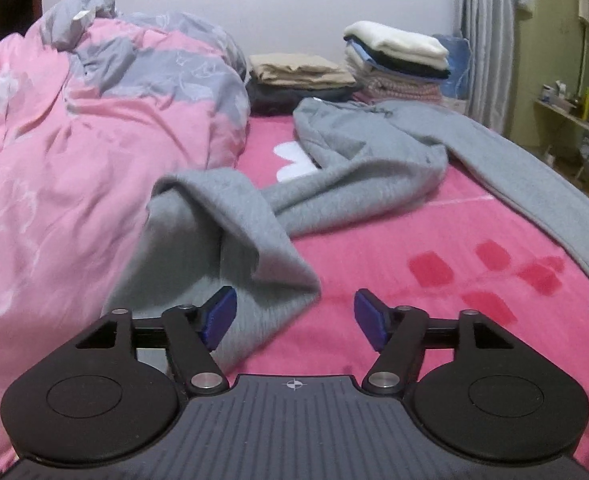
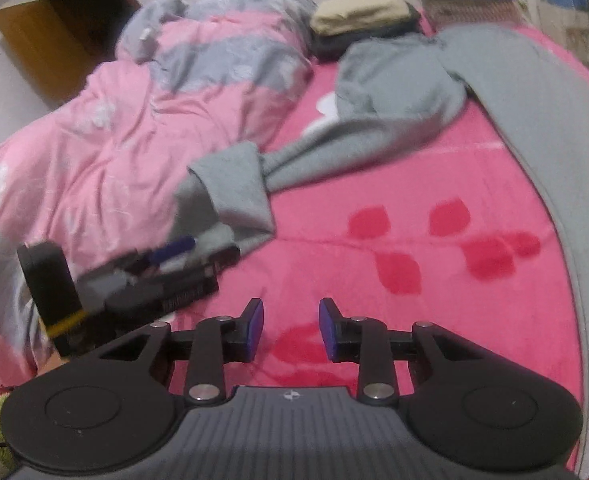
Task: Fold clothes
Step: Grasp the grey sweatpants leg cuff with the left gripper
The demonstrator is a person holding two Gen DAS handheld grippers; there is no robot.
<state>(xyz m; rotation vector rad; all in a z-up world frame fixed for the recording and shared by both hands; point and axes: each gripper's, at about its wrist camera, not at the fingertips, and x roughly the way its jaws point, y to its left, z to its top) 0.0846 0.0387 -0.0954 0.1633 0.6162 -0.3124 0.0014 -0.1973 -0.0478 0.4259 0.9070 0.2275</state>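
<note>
Bed [image 1: 414, 240]: sweatshirt [image 1: 354, 168] by left claw [image 1: 294, 316]

My hand-held gripper [image 1: 294, 318]: black body, blue pads [image 1: 221, 316]. Garment [image 1: 358, 176]: plain heather grey. Bed sheet [image 1: 434, 240]: hot pink, darker red leaf prints [image 1: 432, 268], one white patch. Duvet [image 1: 74, 128]: light pink with grey-lilac bands, faint white floral print. Folded stack [image 1: 398, 60]: cream on top, then blue, black, pink knit. Curtain [image 1: 486, 40]: grey stripes.
</note>
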